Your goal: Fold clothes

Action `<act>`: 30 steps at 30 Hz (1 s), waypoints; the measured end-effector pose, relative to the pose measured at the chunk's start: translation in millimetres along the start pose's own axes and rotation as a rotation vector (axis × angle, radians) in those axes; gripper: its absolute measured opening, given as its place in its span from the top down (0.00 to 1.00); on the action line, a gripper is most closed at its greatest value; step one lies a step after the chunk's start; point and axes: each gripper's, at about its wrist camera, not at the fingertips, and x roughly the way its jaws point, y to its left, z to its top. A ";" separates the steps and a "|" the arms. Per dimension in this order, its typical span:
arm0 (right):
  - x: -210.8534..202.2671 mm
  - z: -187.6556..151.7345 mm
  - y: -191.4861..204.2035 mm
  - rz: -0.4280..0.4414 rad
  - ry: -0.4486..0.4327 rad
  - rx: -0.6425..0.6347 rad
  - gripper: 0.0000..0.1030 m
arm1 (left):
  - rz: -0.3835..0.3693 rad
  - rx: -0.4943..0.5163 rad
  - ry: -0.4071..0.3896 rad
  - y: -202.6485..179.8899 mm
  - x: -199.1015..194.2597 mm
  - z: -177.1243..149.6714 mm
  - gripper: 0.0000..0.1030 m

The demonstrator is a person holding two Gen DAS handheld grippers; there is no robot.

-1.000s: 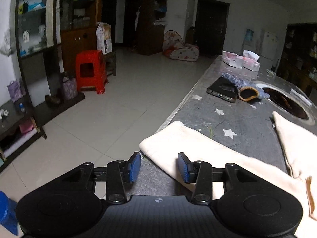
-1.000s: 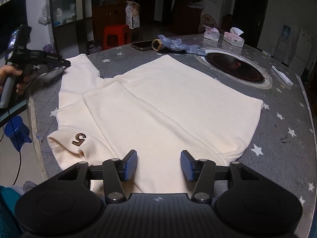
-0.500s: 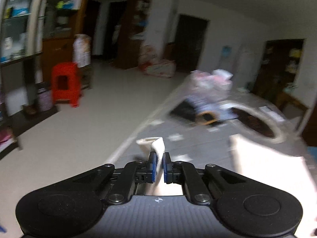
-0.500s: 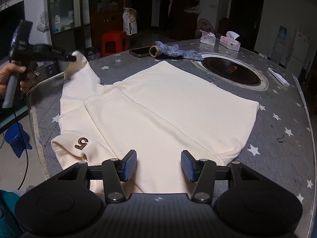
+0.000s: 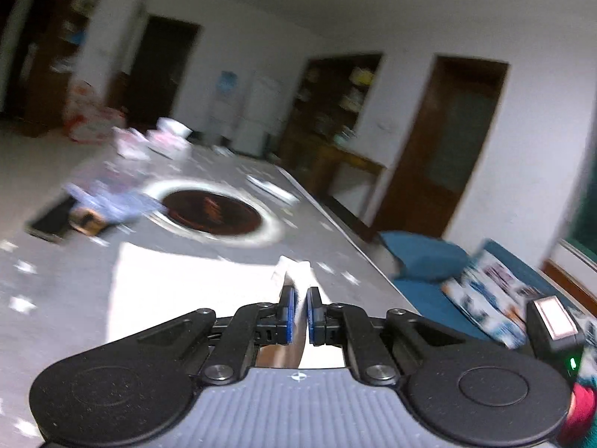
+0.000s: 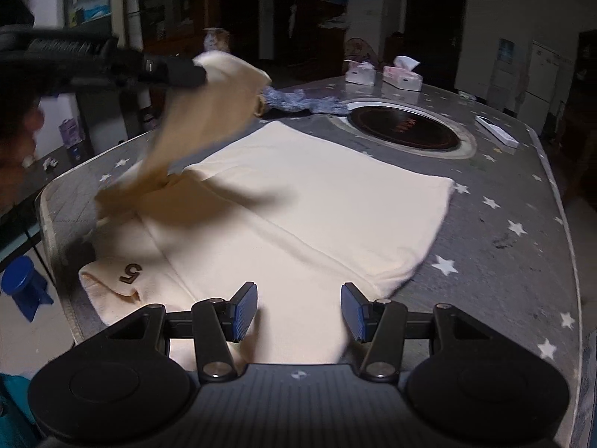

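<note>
Sleeve fold in hand: my left gripper [image 5: 298, 308] pinches the cream shirt's [image 6: 298, 205] sleeve, apparently lifted off the table's [image 6: 522, 261] left edge; right gripper [image 6: 298, 308] half-open, empty; next, lay it across the body.

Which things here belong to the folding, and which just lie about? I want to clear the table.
For the job:
cream shirt
its sleeve, pinched in the left gripper
right gripper, open over the shirt

Lying about:
blue knitted cloth
tissue boxes
phone
inset hob
</note>
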 end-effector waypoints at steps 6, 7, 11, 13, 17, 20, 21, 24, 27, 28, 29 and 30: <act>-10.1 -6.9 -15.5 -0.037 -0.003 0.057 0.51 | -0.075 0.039 0.136 -18.5 28.6 -26.8 0.79; -11.6 -7.7 -17.5 -0.044 -0.002 0.062 0.51 | -0.077 0.048 0.159 -18.7 29.7 -30.7 0.72; -17.9 -8.1 -23.7 -0.065 -0.011 0.087 0.53 | -0.045 0.093 0.144 -12.7 21.5 -33.6 0.64; -20.5 -7.0 -24.6 -0.067 -0.026 0.099 0.55 | -0.014 0.094 0.129 -2.0 12.1 -32.6 0.64; -15.4 -0.2 -22.0 -0.037 -0.040 0.107 0.63 | 0.065 0.097 0.136 23.8 5.7 -32.2 0.64; -2.2 4.1 -19.8 -0.002 -0.014 0.119 0.67 | 0.118 0.109 0.156 41.3 7.7 -34.8 0.64; 3.5 5.0 -19.3 0.008 0.000 0.125 0.67 | 0.129 0.108 0.168 45.8 7.3 -36.9 0.64; 17.9 6.1 -18.7 0.024 0.040 0.140 0.71 | 0.147 0.118 0.195 55.6 5.5 -44.6 0.64; 20.6 6.0 -15.9 0.011 0.058 0.132 0.74 | 0.151 0.135 0.212 62.1 6.2 -51.4 0.64; 20.6 5.8 -14.5 0.004 0.062 0.126 0.75 | 0.149 0.145 0.211 62.6 5.6 -52.4 0.64; 20.0 5.7 -12.9 -0.003 0.066 0.119 0.79 | 0.145 0.157 0.210 62.3 6.0 -52.6 0.64; 19.7 5.8 -11.6 -0.005 0.071 0.116 0.83 | 0.142 0.166 0.209 62.4 6.5 -52.8 0.64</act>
